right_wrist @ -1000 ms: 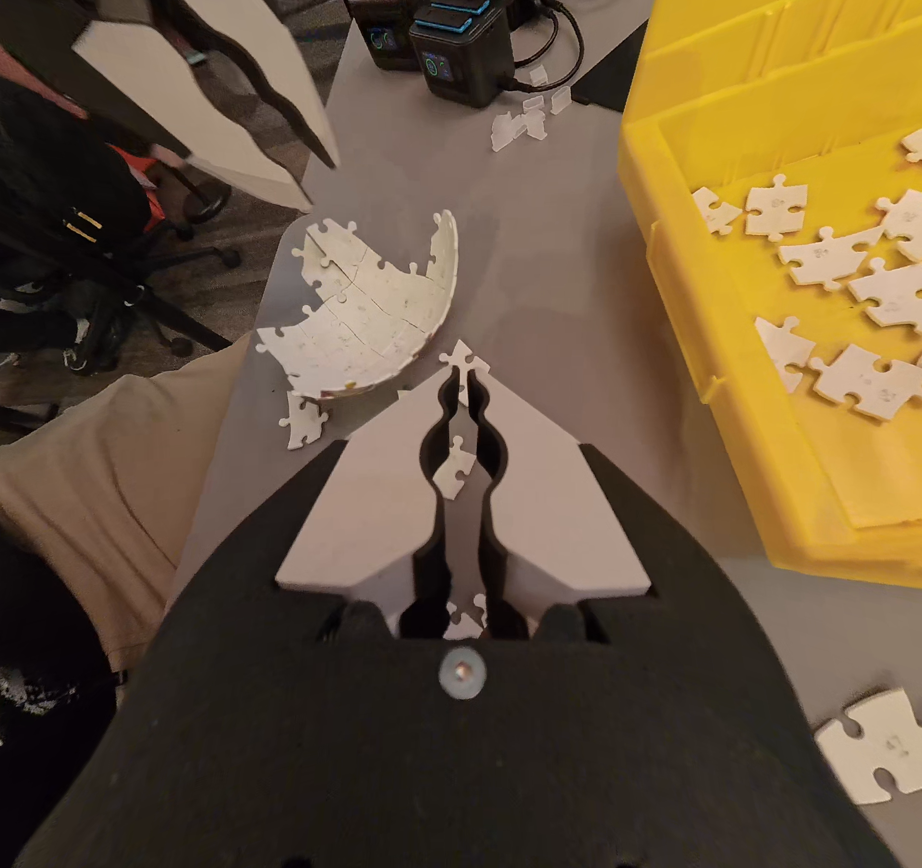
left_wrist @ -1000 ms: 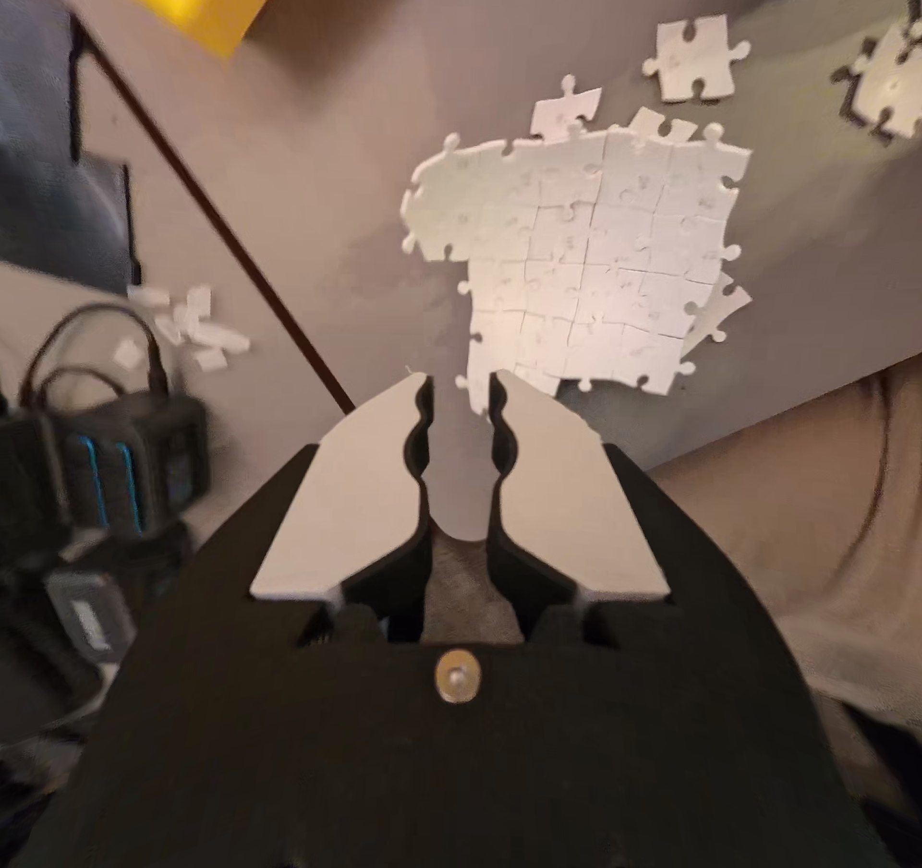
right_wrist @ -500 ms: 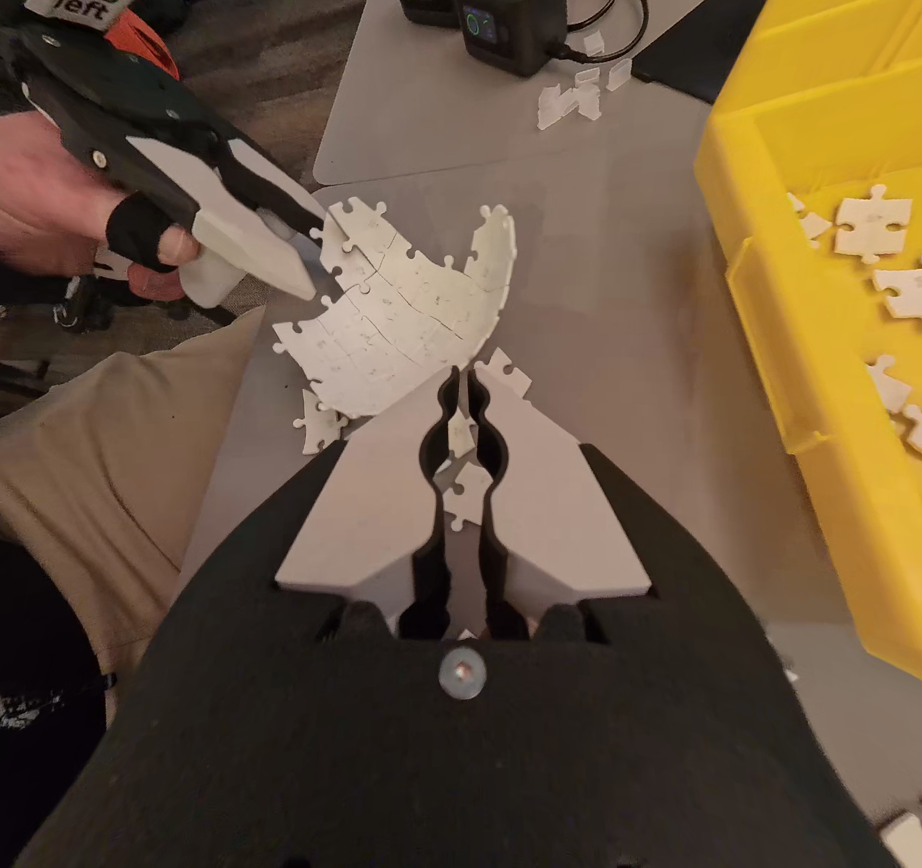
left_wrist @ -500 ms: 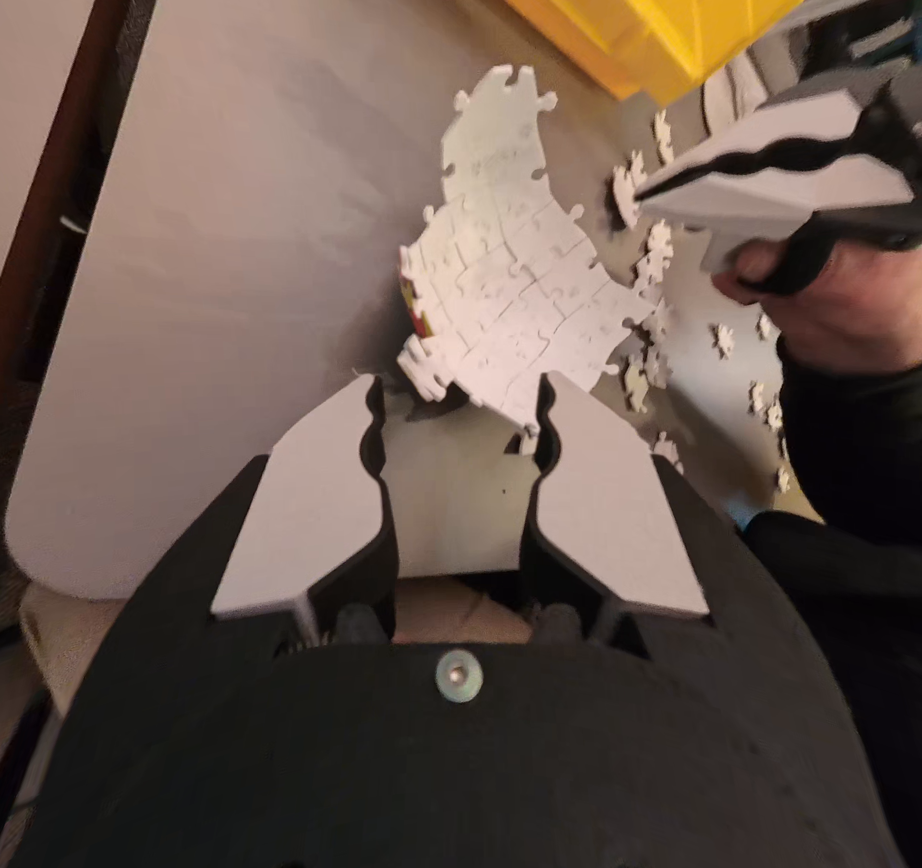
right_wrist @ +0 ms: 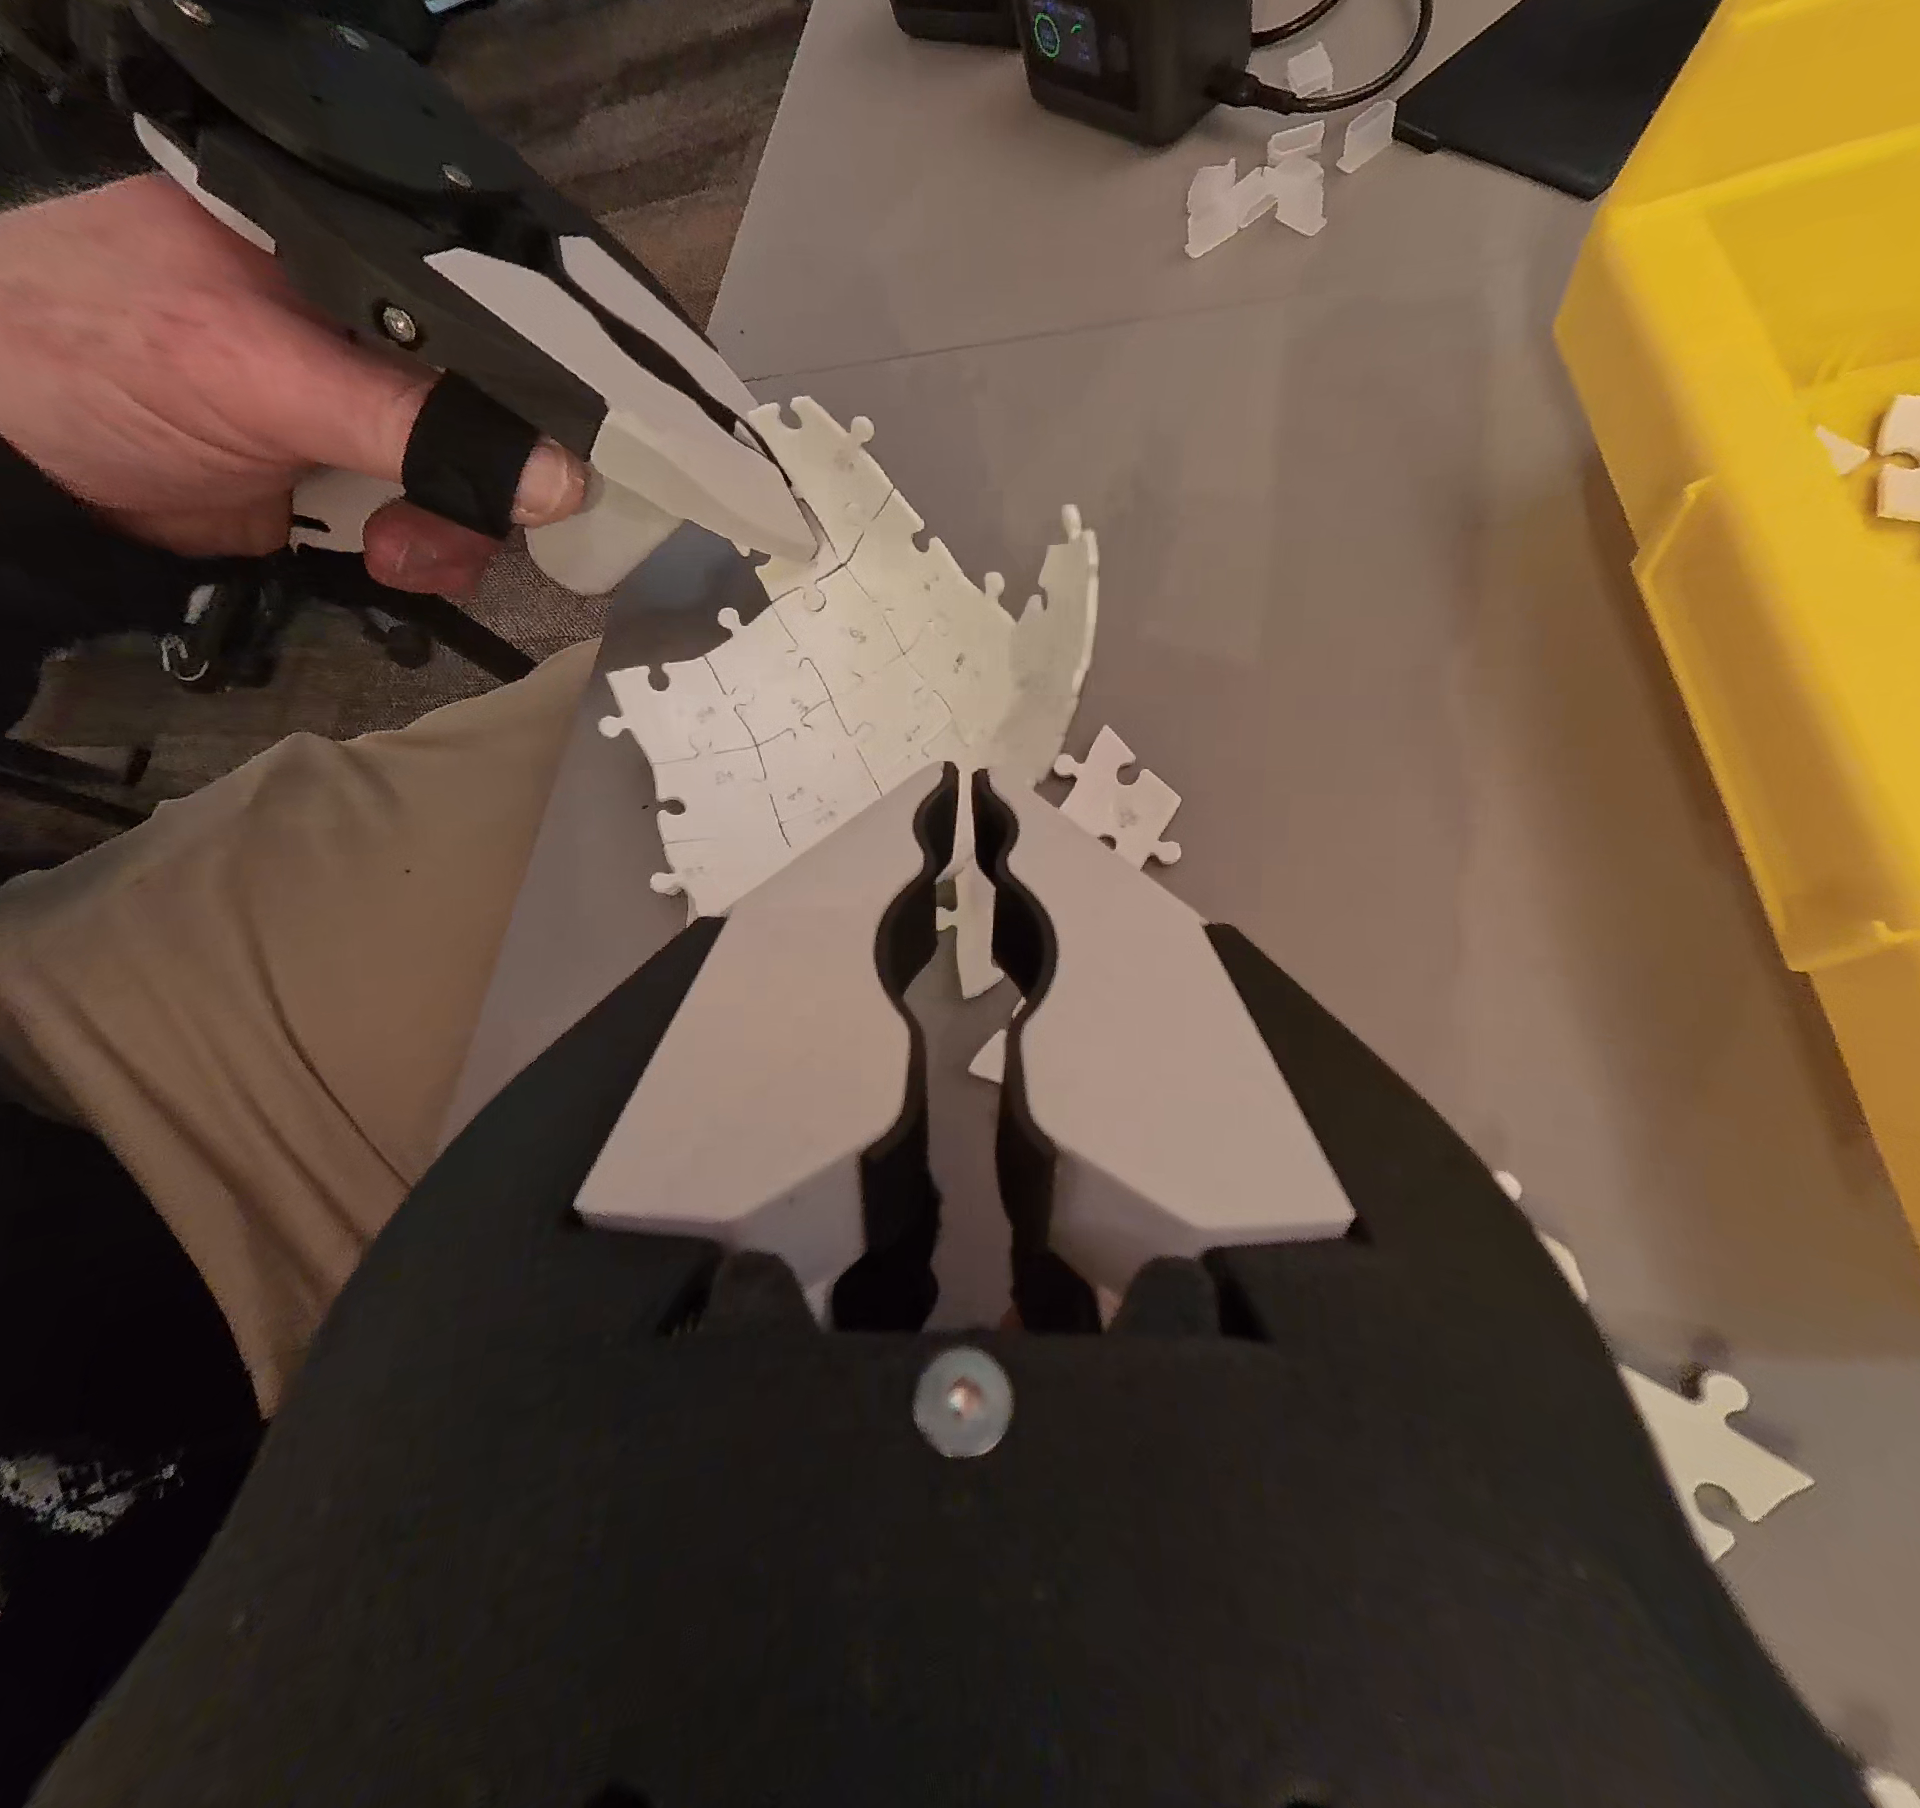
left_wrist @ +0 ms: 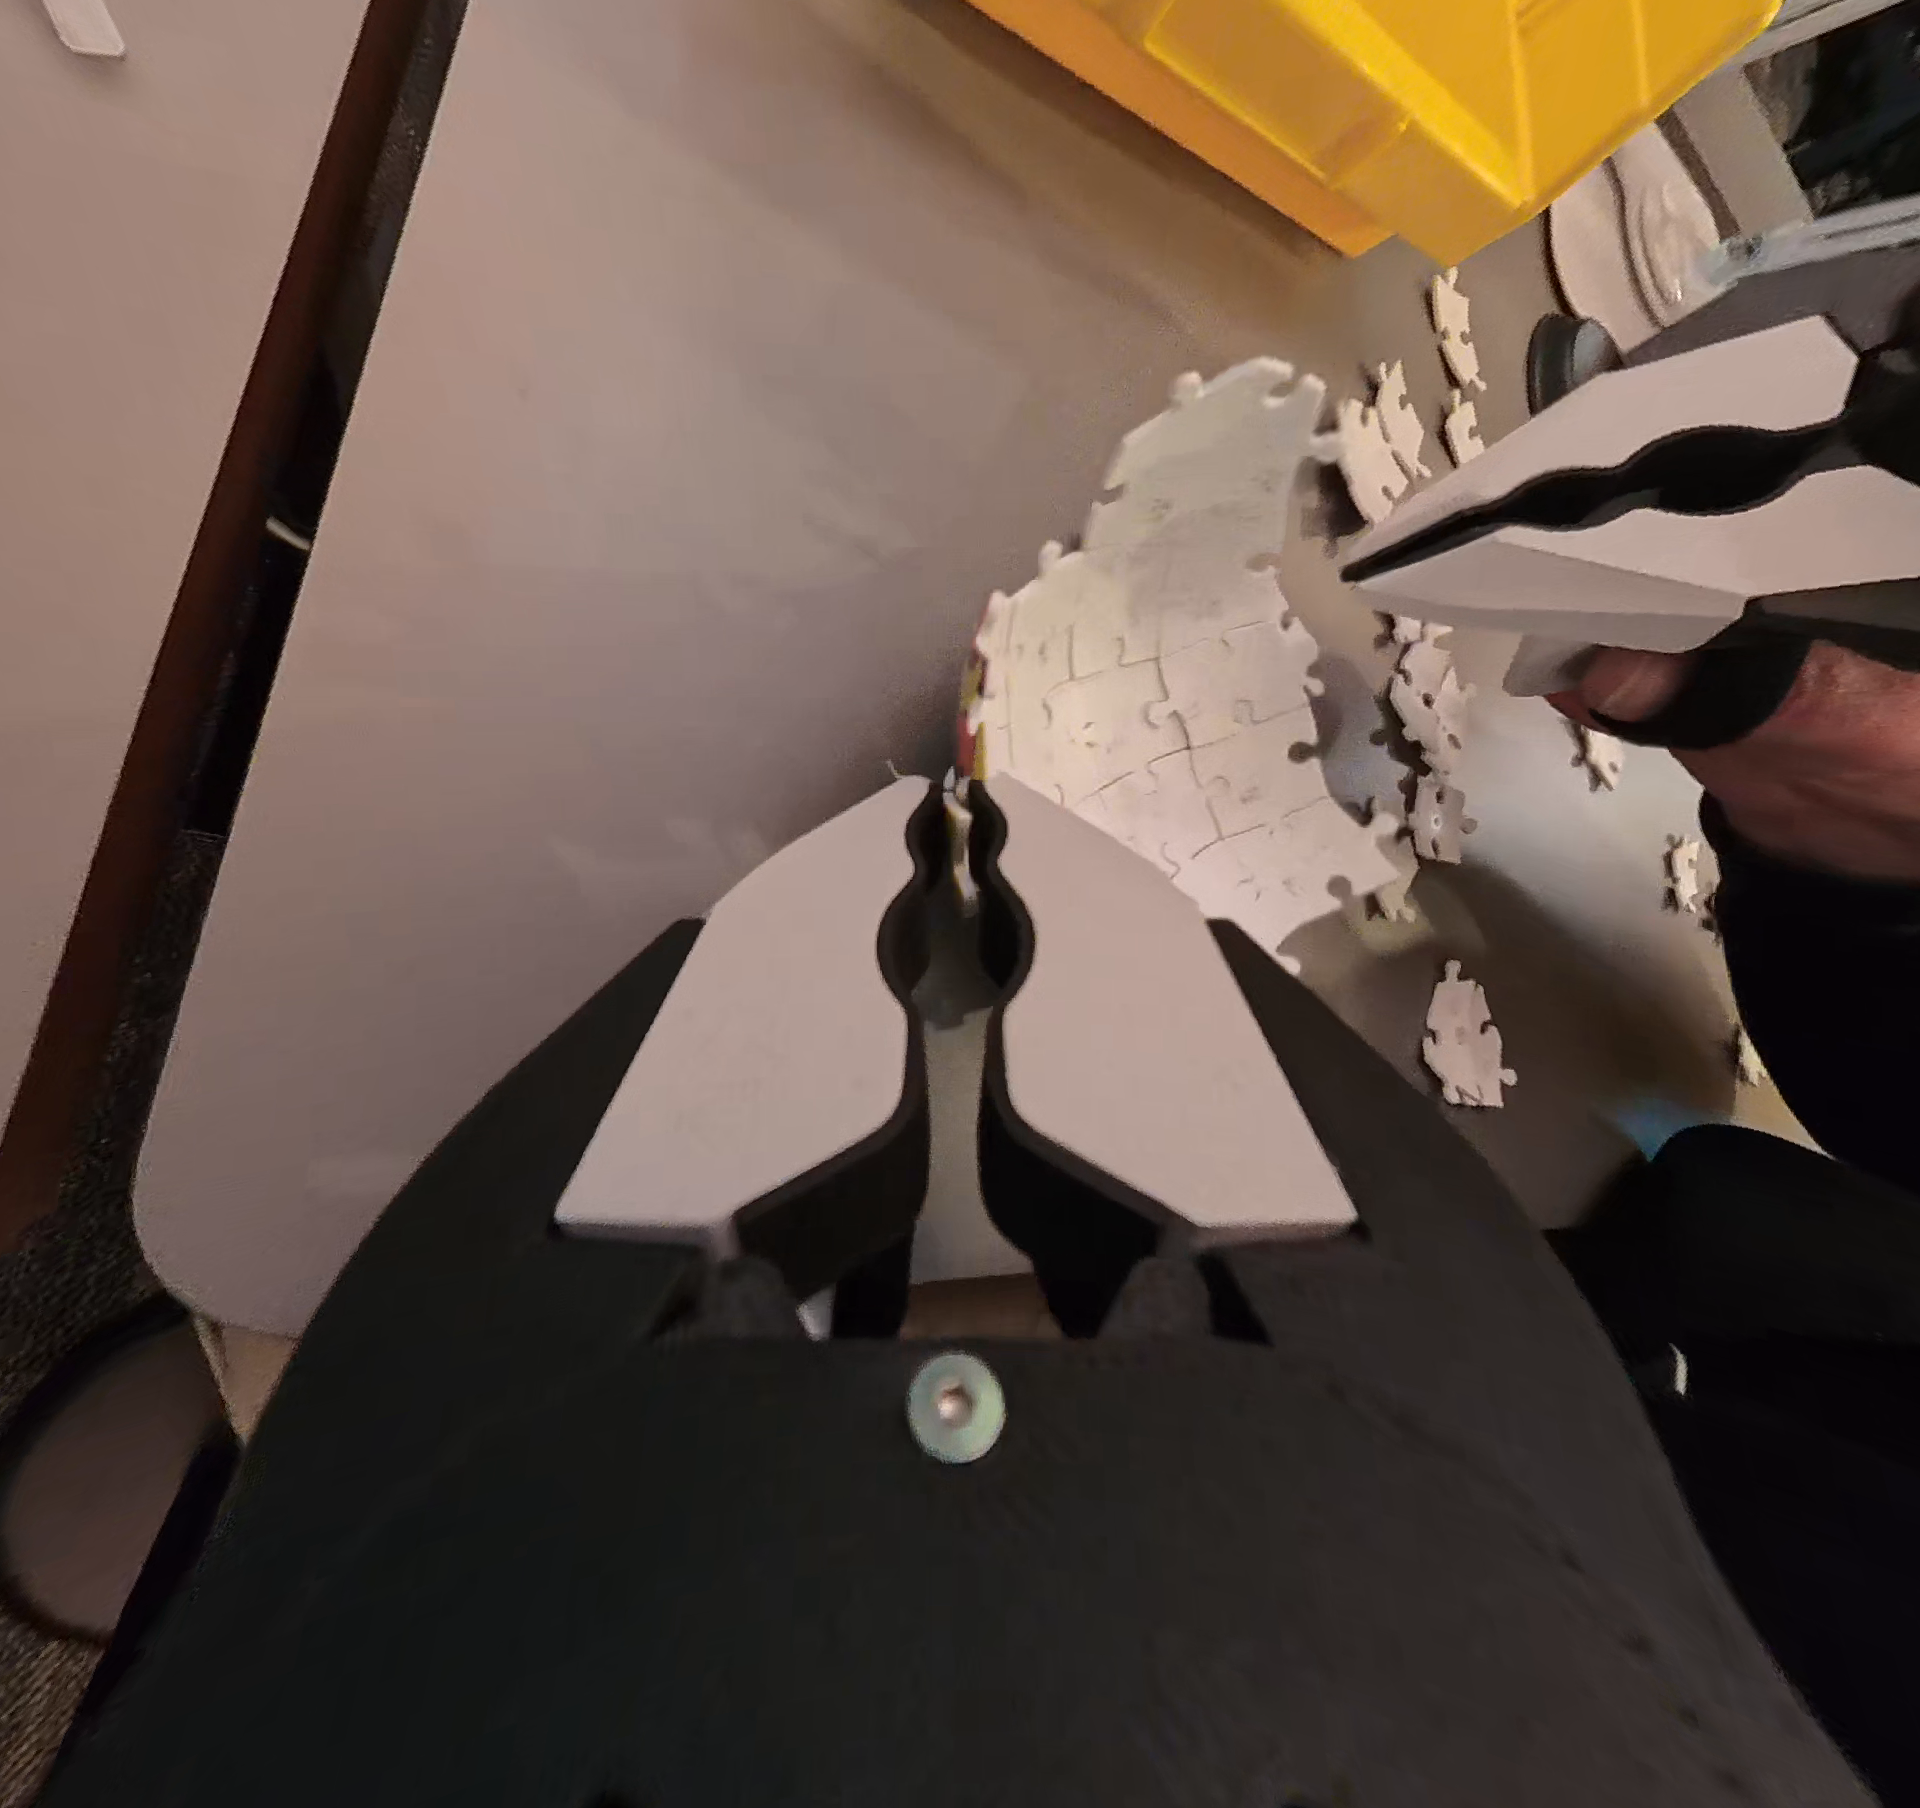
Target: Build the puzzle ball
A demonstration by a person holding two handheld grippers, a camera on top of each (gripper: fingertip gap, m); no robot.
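While left tool (right_wrist: pixel 795 522) pinches puzzle shell (right_wrist: pixel 831 709) rim from upper-left, right tool (right_wrist: pixel 961 782) grips loose piece (right_wrist: pixel 971 937).

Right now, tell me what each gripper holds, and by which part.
The left gripper pinches the curved white assembled puzzle shell by its edge. The right gripper is shut; whether it holds anything cannot be told.

My left gripper (left_wrist: pixel 958 802) has its jaws almost together, with only a thin slit between the tips, and something thin and pale is pinched there. In the right wrist view I see this gripper (right_wrist: pixel 795 522) come in from the upper left, tilted downward, with my left hand (right_wrist: pixel 197 408) wrapped around its handle. My right gripper (right_wrist: pixel 961 779) is also nearly closed. My right hand (left_wrist: pixel 1787 719) holds it from below, one finger in a black loop.
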